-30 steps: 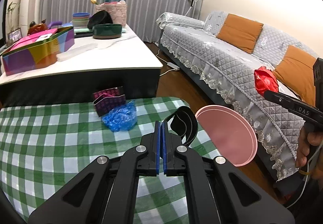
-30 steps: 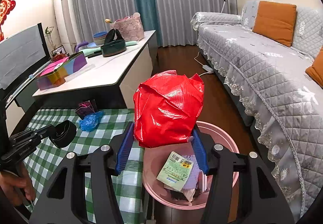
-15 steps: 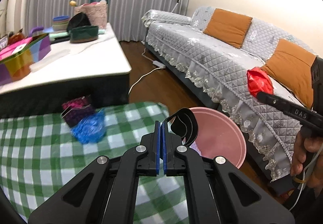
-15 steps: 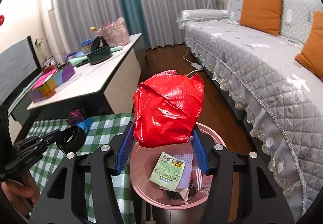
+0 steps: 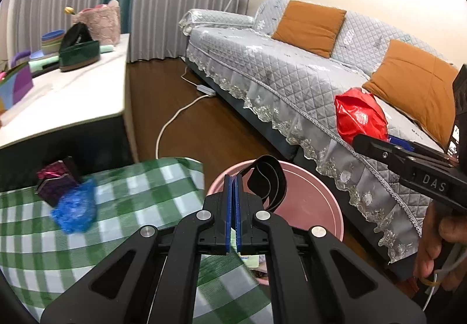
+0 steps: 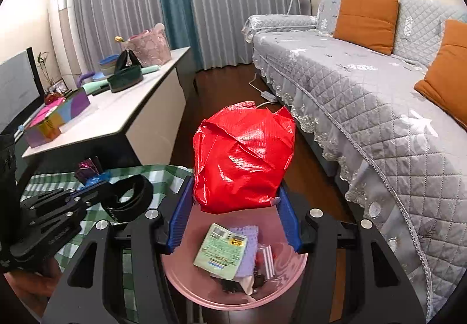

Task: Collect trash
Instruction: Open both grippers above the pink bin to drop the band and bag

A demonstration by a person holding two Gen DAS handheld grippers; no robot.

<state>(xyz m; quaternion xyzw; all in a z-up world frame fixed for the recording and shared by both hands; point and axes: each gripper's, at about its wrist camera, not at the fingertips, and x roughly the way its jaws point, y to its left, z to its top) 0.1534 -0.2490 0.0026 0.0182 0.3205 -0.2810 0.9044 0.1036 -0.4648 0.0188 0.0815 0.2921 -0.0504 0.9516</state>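
Left tongs (image 5: 233,186), left wrist view: the 2 blue pads are pressed together, pinching the end of a black strap loop (image 5: 267,182) that curls up over the near rim of the pink bin (image 5: 321,201). Green-checked cloth (image 5: 131,207) covers the near surface; at its far left edge lie a blue crumpled wrapper (image 5: 74,208) and a dark magenta box (image 5: 57,181), touching. Beyond stands a white table (image 5: 67,102); a white cable (image 5: 175,116) crosses the wood floor. Right tongs (image 5: 376,143) enter from the right, carrying a red bag (image 5: 359,116) in front of the grey sofa (image 5: 292,73).

Right tongs (image 6: 236,213), right wrist view: the pads stand apart and pinch the red bag (image 6: 242,157) on both sides, directly above the pink bin (image 6: 186,286). The bag hides the bin's far rim. Inside the bin lie a green packet (image 6: 223,248) on a purple cloth (image 6: 248,248). At left, the left tongs (image 6: 96,192) hold the strap loop (image 6: 131,198) just beside the bin, over the cloth's right edge.
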